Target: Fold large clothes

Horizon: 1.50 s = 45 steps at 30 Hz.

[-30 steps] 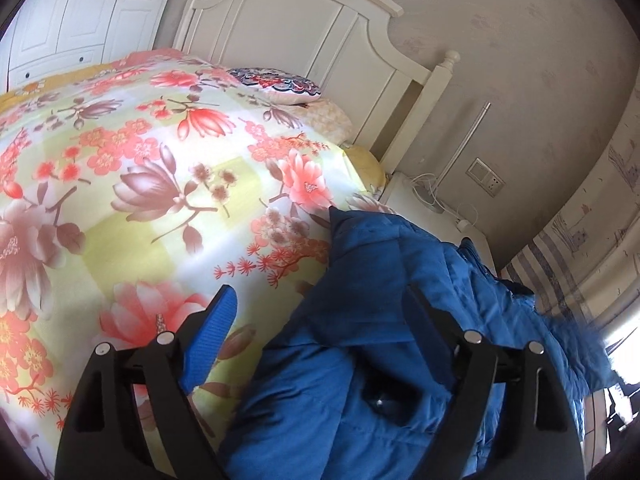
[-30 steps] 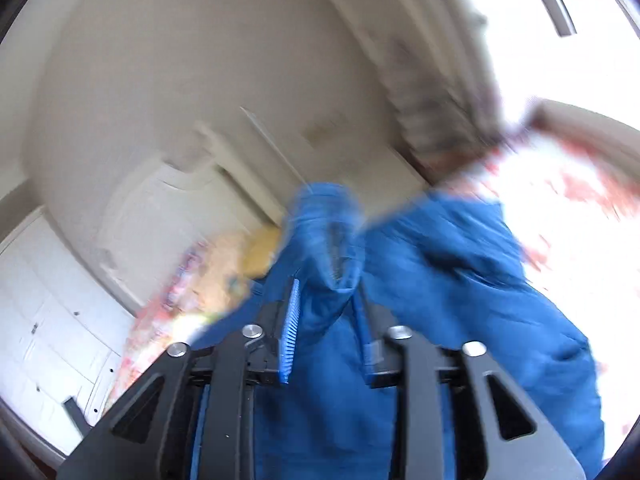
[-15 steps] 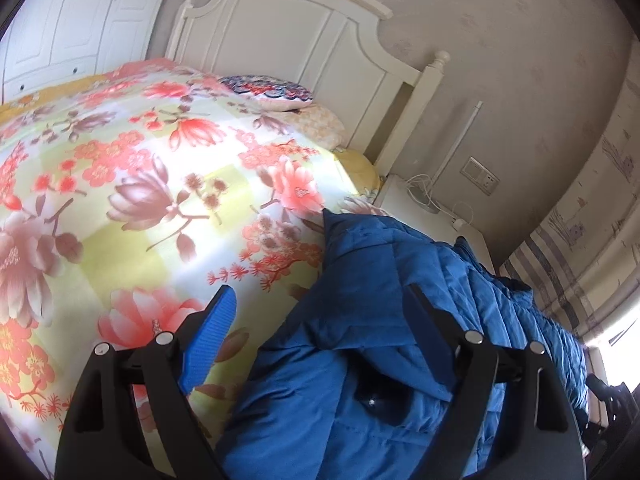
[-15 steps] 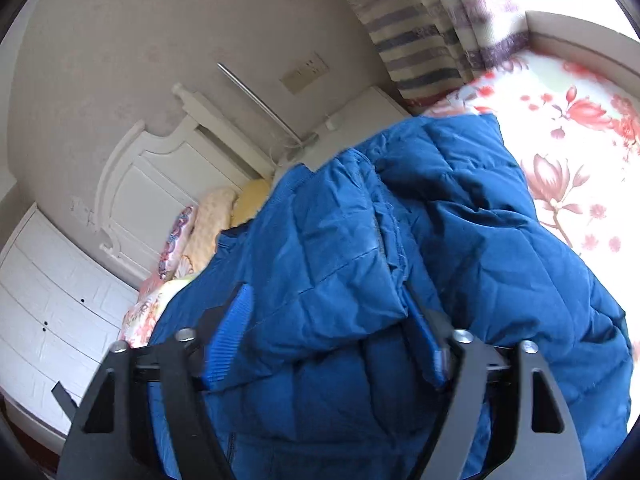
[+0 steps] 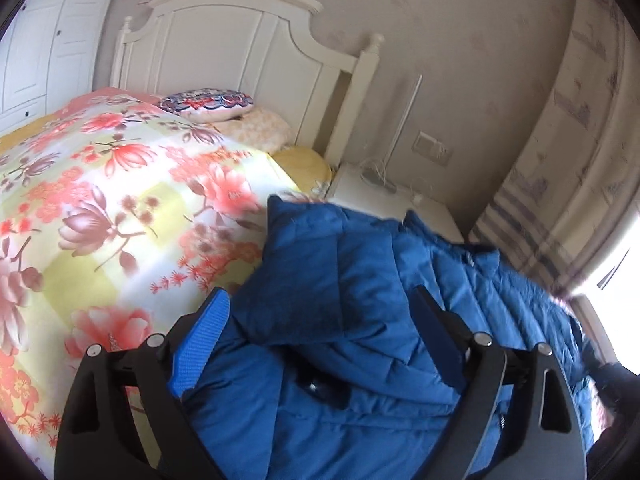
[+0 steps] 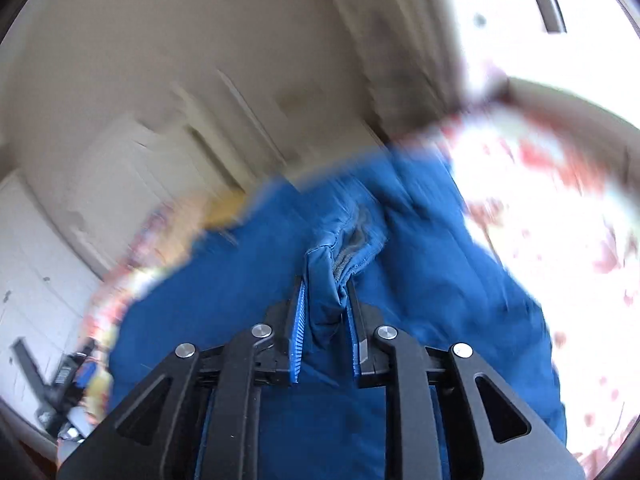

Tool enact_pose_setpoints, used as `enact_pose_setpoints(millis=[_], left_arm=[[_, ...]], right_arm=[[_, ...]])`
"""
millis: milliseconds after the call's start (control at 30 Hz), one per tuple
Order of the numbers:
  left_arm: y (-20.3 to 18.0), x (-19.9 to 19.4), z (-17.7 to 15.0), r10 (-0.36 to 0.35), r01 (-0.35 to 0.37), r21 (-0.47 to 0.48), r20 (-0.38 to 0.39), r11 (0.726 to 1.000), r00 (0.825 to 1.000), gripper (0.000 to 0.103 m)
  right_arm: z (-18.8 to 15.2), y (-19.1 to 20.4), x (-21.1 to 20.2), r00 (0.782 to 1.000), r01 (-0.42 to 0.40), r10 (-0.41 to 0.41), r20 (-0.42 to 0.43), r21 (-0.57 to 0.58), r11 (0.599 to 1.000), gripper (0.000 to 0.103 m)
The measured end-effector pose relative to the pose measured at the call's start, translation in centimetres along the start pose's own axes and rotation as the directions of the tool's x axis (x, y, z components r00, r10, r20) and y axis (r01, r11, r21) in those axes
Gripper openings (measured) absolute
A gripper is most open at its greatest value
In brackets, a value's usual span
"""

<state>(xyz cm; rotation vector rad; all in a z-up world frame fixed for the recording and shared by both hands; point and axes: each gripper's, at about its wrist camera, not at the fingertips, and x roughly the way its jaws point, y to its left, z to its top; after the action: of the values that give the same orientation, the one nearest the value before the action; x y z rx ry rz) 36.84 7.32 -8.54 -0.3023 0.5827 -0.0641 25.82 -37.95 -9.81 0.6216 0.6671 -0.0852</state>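
- A blue padded jacket (image 5: 360, 320) lies heaped on a bed's floral quilt (image 5: 100, 208), near the edge by a white nightstand (image 5: 384, 196).
- The left gripper (image 5: 320, 320) has just spread wider; its jaws straddle a raised fold without pressing it.
- The right gripper (image 6: 326, 308) has just closed, pinching a bunched fold of jacket.
- Only the left view shows the headboard (image 5: 240, 44) and pillows (image 5: 208, 102) clearly; the right view is blurred.
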Motion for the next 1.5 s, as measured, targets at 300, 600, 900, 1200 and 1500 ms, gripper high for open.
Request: enact_pose_setpoints(millis=[300,600,900,1200,1500], left_arm=[[-0.7,0.3,-0.3,0.011,-0.011,0.038,-0.006,0.999,1.000,0.091],[-0.7,0.5,-0.4,0.011,-0.011,0.042,-0.017,0.999,1.000,0.092],[-0.9,0.6,-0.5,0.016,-0.014,0.060,-0.022,0.998,1.000,0.092],[-0.9,0.4,-0.4,0.024,-0.022,0.059,-0.025,0.998,0.999,0.094],[-3.9,-0.2,4.4,-0.087,0.088,0.037,-0.049,0.995,0.995,0.095]], right_arm=[[1.7,9.1,-6.1,0.968,0.104,-0.016,0.251,-0.342,0.934,0.049],[-1.1,10.1,4.7,0.972,0.173,-0.232,-0.039,-0.548,0.818,0.066],[-0.8,9.7,-0.5,0.973,0.217,-0.150,0.177,-0.470,0.856,0.070],[-1.8,8.2,4.7,0.968,0.211,-0.250,-0.004,-0.525,0.824,0.078],[-1.7,7.9,4.0,0.971,0.199,-0.238,-0.011,-0.517,0.833,0.079]])
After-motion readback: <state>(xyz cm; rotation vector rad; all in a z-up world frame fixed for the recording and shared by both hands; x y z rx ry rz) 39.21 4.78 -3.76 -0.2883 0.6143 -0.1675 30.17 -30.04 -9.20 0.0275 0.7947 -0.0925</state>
